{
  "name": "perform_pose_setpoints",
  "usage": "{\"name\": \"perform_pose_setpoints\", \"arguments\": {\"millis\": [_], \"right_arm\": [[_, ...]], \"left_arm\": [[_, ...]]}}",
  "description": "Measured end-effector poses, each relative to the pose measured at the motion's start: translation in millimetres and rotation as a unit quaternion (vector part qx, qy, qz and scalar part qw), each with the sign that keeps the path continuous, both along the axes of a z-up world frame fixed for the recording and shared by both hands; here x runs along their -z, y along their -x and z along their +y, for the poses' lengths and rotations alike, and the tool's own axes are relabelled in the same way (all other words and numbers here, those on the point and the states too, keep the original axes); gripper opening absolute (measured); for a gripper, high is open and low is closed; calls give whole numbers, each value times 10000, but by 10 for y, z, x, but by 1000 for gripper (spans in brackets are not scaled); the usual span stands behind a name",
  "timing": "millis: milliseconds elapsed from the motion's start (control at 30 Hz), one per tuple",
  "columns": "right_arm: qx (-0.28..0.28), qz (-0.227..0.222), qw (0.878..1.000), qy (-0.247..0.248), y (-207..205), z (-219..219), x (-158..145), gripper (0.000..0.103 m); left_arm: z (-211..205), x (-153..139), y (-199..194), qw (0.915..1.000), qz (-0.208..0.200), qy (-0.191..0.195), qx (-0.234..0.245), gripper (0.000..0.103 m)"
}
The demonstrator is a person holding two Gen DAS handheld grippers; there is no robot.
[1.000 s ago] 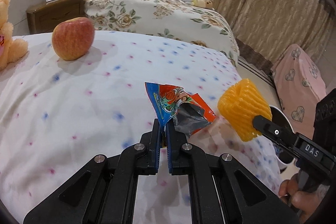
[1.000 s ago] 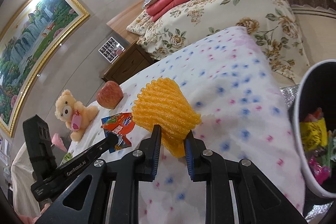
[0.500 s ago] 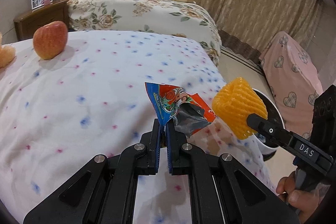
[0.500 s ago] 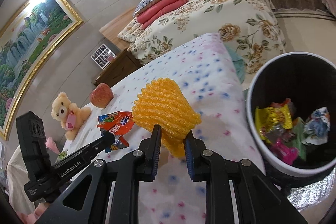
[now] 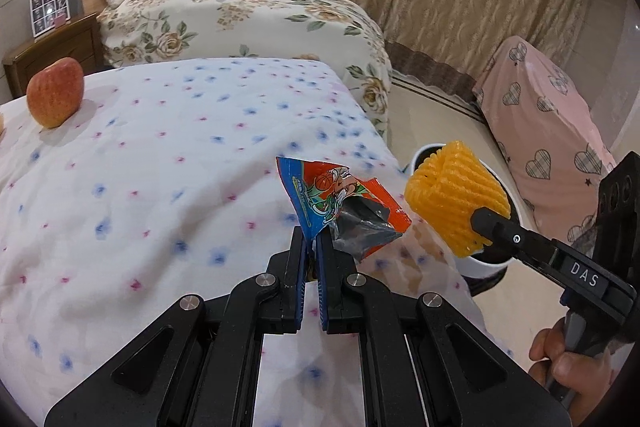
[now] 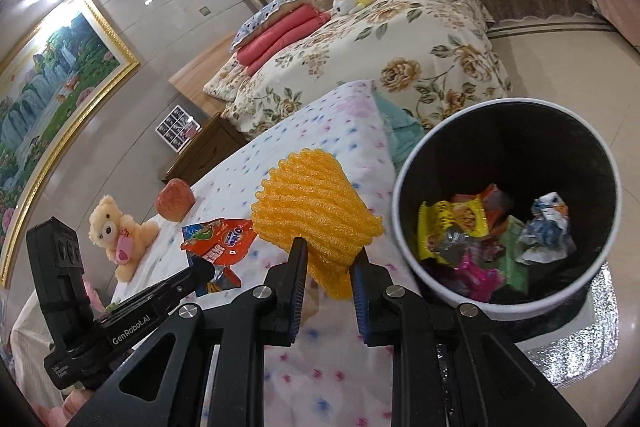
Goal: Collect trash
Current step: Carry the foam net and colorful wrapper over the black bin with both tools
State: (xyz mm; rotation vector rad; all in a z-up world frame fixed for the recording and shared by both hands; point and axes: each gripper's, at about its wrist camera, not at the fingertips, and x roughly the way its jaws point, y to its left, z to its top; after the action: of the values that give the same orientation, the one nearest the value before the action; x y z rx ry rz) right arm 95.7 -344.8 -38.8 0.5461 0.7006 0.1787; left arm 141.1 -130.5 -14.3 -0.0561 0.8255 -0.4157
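My left gripper (image 5: pixel 313 241) is shut on a red and blue snack wrapper (image 5: pixel 340 201) and holds it above the dotted bedspread (image 5: pixel 168 163). The wrapper (image 6: pixel 218 241) also shows in the right wrist view, held by the left gripper (image 6: pixel 204 269). My right gripper (image 6: pixel 329 259) is shut on an orange foam fruit net (image 6: pixel 314 203), just left of the trash bin (image 6: pixel 404 251). The bin is white outside, black inside, and holds several wrappers (image 6: pixel 492 239). In the left wrist view the foam net (image 5: pixel 456 199) hangs in front of the bin (image 5: pixel 476 265), held by the right gripper (image 5: pixel 482 223).
A red apple (image 5: pixel 55 97) sits at the far left of the bedspread, with a teddy bear (image 6: pixel 118 233) beyond it. A floral bed (image 5: pixel 248 23) stands behind. A pink heart-patterned cover (image 5: pixel 548 123) is at the right. The bin stands on a silver mat (image 6: pixel 576 343) on the floor.
Both grippers have moved right towards the bed's edge, carrying their items. The bin has come fully into the right wrist view, and the foam net is now beside its rim.
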Motion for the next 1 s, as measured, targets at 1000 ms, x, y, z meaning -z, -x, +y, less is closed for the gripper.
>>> {"name": "perform_pose_setpoints", "arguments": {"millis": [1000], "right_arm": [[652, 35, 9978, -79, 381, -539, 44, 21]], "left_arm": [[-599, -67, 167, 9986, -34, -8, 536, 4]]}}
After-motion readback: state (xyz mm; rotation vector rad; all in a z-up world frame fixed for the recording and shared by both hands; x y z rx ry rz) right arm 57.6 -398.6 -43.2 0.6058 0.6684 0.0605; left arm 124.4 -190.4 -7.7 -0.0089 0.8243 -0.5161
